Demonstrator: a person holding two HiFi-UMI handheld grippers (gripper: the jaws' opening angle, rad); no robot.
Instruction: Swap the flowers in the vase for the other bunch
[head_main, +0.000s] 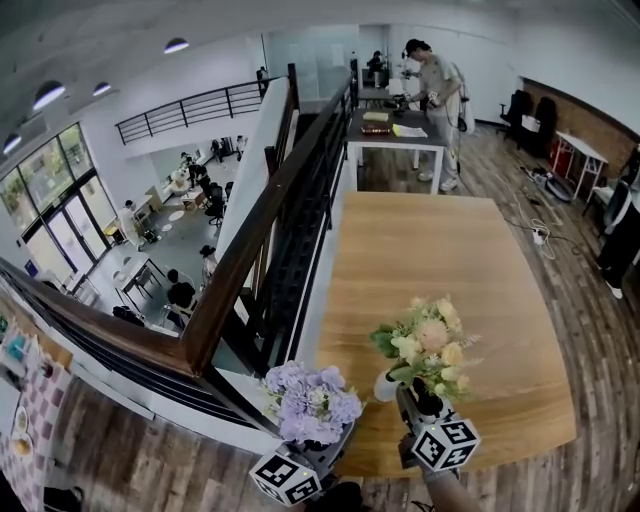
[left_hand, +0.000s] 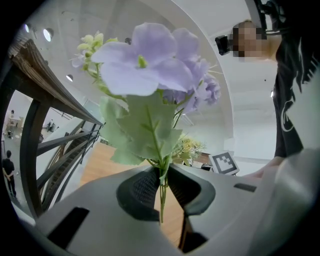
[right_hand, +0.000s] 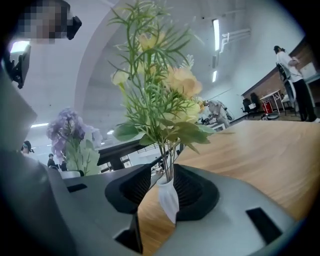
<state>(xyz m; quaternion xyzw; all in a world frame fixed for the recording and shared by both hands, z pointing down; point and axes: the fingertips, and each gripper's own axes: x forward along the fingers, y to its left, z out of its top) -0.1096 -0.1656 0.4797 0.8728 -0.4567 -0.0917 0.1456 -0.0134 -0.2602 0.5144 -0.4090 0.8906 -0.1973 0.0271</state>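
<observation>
Gripping looked solid: left claw (left_hand: 161, 186) pinched purple bunch (left_hand: 150, 65) stem, right claw (right_hand: 161, 191) clamped vase (right_hand: 169, 201); vase probably needed setting upright on desk (head_main: 430, 270) first.

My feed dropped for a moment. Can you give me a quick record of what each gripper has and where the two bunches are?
left gripper: fingers closed on the stem of the purple bunch
right gripper: fingers closed on the neck of the white vase
vase contents: yellow bunch
purple bunch position: outside the vase, to its left in the head view, by the near left corner of the table
swap status: not yet done
</observation>
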